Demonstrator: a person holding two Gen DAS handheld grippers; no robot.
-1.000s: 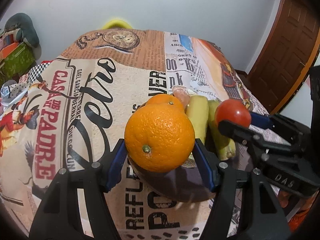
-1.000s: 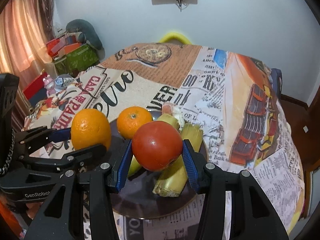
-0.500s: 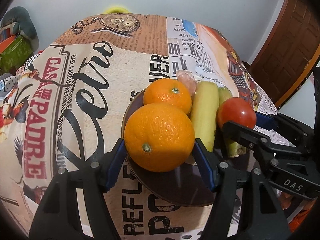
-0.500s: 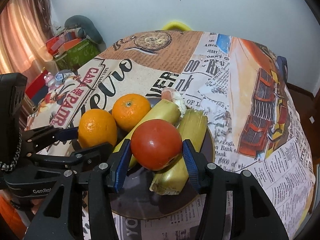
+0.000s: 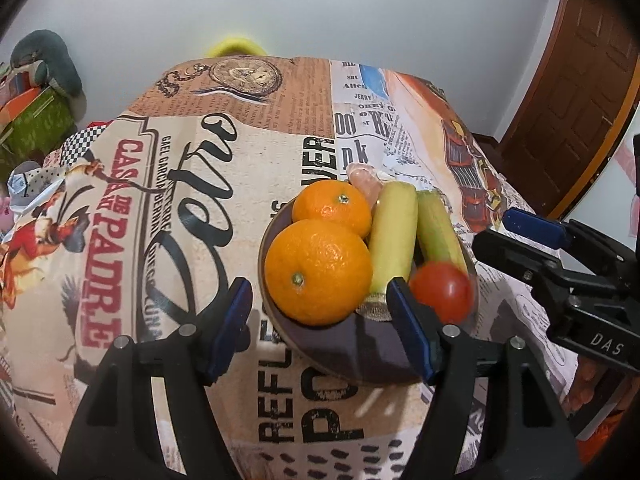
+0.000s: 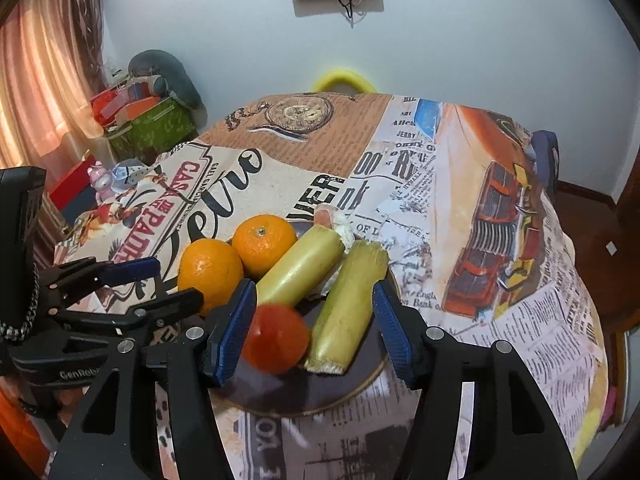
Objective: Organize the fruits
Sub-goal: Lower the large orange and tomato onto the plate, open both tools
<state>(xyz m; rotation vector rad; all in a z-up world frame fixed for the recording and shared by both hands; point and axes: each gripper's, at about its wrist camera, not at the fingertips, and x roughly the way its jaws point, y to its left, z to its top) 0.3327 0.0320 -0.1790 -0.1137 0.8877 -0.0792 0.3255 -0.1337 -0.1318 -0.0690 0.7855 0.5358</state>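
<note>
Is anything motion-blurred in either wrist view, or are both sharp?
Left wrist view: the tomato is smeared at its edges, while the near orange and tablecloth print read crisply. Right wrist view: the same tomato is blurred; the corn cobs stay sharp.

Tomato motion-blurred; pink item behind the oranges half hidden, unidentifiable.

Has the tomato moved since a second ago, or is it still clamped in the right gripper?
Yes. The tomato has left the right gripper, whose jaws are opening, and dropped onto the plate beside the corn.
</note>
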